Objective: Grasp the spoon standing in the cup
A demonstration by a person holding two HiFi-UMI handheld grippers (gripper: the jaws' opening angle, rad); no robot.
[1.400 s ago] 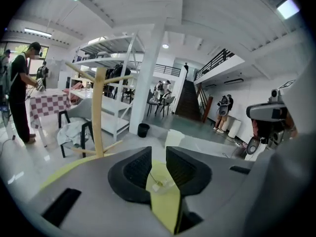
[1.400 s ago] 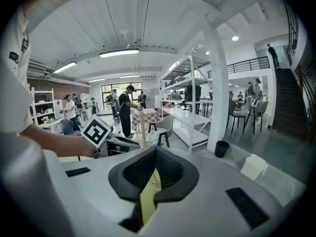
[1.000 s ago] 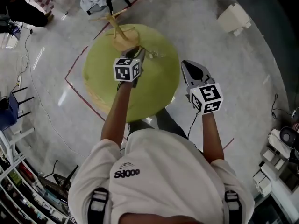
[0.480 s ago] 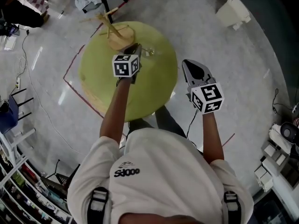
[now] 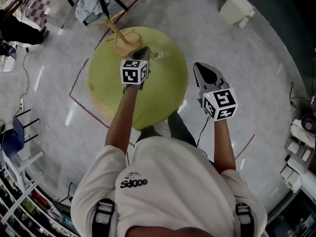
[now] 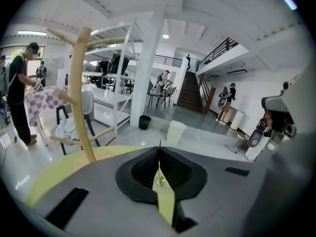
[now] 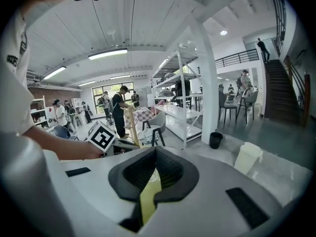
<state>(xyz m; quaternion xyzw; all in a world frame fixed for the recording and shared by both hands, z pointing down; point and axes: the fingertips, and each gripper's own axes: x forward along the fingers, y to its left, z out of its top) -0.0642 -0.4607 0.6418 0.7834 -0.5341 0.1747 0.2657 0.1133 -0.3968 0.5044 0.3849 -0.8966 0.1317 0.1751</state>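
My left gripper (image 5: pixel 142 51) reaches over the far part of the round yellow-green table (image 5: pixel 163 95), just left of a small clear cup (image 5: pixel 157 56). In the left gripper view its jaws (image 6: pixel 159 154) are pressed together. A thin gold spoon (image 6: pixel 159 149) stands upright in the seam between them, and its tip pokes out above the jaws. The jaws hide the cup in that view. My right gripper (image 5: pixel 204 69) hangs off the table's right edge above the floor. Its jaws (image 7: pixel 154 154) are shut with nothing between them.
A wooden branched stand (image 5: pixel 121 35) rises at the table's far edge, close left of the left gripper (image 6: pixel 78 93). Beyond the table stand a chair draped with cloth (image 5: pixel 93 0) and a white bin (image 5: pixel 236 9). Red tape lines (image 5: pixel 78 97) mark the floor. People stand by distant shelving (image 6: pixel 19 93).
The head view has shifted a little. Both grippers keep nearly the same places relative to the table and cup, and both stay shut.
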